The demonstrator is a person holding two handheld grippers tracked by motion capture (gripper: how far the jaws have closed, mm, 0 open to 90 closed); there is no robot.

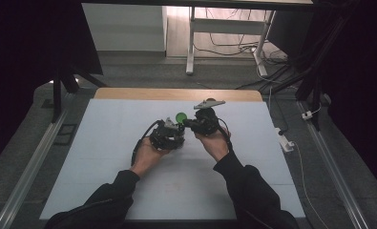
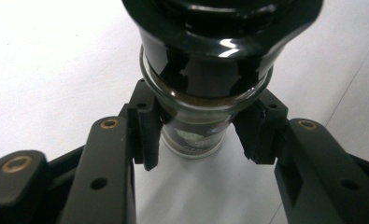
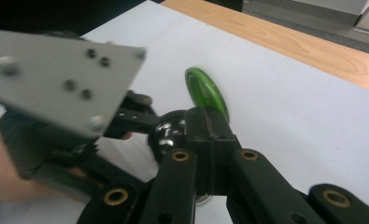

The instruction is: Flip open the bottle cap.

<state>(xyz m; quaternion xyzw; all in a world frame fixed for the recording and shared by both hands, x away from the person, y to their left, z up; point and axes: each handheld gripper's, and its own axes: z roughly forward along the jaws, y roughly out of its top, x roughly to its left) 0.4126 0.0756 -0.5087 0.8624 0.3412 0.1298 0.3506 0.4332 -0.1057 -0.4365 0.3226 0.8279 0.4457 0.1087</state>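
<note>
A small glass jar (image 2: pixel 196 137) with brown contents and a glossy black cap (image 2: pixel 205 60) is clamped by its glass body in my left gripper (image 2: pixel 201 133). In the high view both grippers meet over the middle of the white table (image 1: pixel 105 157), the left gripper (image 1: pixel 174 131) beside the right gripper (image 1: pixel 188 123). The right gripper (image 3: pixel 213 116) has its pads pressed together on the lower edge of a thin green disc (image 3: pixel 203 86), which stands edge-on just past the black cap (image 3: pixel 166 133). The green disc (image 1: pixel 181 117) sits between the two grippers. How disc and cap join is hidden.
The left gripper's grey plate (image 3: pixel 65 79) and the hand holding it are close on the left of the right gripper view. A wooden strip (image 1: pixel 176 94) borders the table's far edge. Metal rails (image 1: pixel 38 152) run along both sides, with cables (image 1: pixel 291 143) on the right.
</note>
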